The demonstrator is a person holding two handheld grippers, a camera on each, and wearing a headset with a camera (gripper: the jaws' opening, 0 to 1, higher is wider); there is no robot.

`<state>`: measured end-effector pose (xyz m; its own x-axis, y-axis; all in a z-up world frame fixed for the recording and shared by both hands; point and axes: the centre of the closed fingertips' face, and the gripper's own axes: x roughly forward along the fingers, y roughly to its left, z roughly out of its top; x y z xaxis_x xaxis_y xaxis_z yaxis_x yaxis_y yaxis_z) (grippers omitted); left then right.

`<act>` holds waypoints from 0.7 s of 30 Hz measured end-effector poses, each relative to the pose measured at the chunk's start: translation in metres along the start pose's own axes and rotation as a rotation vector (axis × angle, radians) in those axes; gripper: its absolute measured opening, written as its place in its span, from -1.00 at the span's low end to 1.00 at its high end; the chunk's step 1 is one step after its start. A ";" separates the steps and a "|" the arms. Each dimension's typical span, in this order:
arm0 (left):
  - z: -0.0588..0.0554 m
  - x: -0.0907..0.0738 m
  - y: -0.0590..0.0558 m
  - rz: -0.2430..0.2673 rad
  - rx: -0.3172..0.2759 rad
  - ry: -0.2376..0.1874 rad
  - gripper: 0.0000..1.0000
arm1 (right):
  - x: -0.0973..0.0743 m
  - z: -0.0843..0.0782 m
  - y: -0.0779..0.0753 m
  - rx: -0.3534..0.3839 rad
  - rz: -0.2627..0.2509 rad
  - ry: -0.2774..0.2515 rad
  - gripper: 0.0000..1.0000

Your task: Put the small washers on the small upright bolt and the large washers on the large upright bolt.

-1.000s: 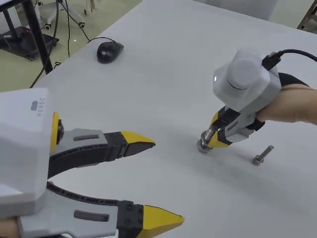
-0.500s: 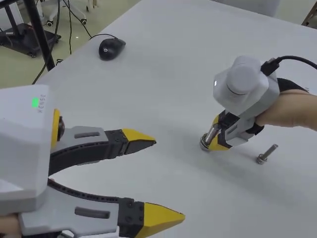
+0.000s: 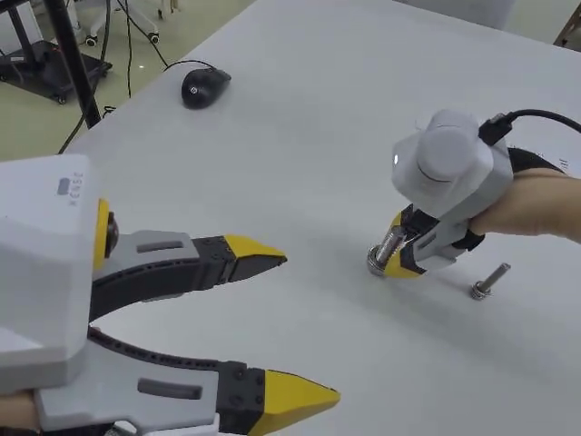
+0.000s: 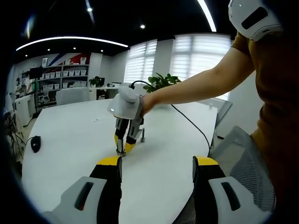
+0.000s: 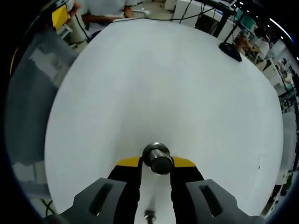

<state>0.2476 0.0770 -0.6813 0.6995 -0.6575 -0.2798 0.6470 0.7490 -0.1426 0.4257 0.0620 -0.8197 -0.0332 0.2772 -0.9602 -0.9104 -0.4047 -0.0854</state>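
While the right gripper (image 3: 398,261) stays clamped on the large bolt (image 3: 385,247), tilted head-down on the table (image 3: 300,154) much as a second ago, the small bolt (image 3: 487,281) lies flat nearby and the left gripper (image 3: 309,329) hangs open, so setting the bolts upright appears unfinished.

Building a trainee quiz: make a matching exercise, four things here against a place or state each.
1 grey-and-yellow left claw
2 large silver metal bolt
3 small silver metal bolt
4 black computer mouse

A at the edge of the white table
B gripped in the right claw
C open, empty
D loose, beside the right claw

Pairs: 1-C, 2-B, 3-D, 4-A
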 end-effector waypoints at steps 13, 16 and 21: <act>0.000 0.000 0.000 0.000 0.001 0.002 0.21 | -0.006 -0.001 0.002 0.019 -0.007 -0.019 -0.51; 0.000 0.000 0.000 0.000 0.002 0.001 0.21 | -0.008 -0.003 0.004 0.022 -0.011 -0.020 -0.51; 0.001 0.000 -0.001 -0.004 0.005 0.003 0.21 | -0.014 -0.005 0.007 0.043 -0.021 -0.035 -0.51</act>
<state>0.2474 0.0759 -0.6807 0.6964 -0.6600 -0.2818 0.6512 0.7462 -0.1385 0.4215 0.0506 -0.8079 -0.0277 0.3159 -0.9484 -0.9279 -0.3610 -0.0932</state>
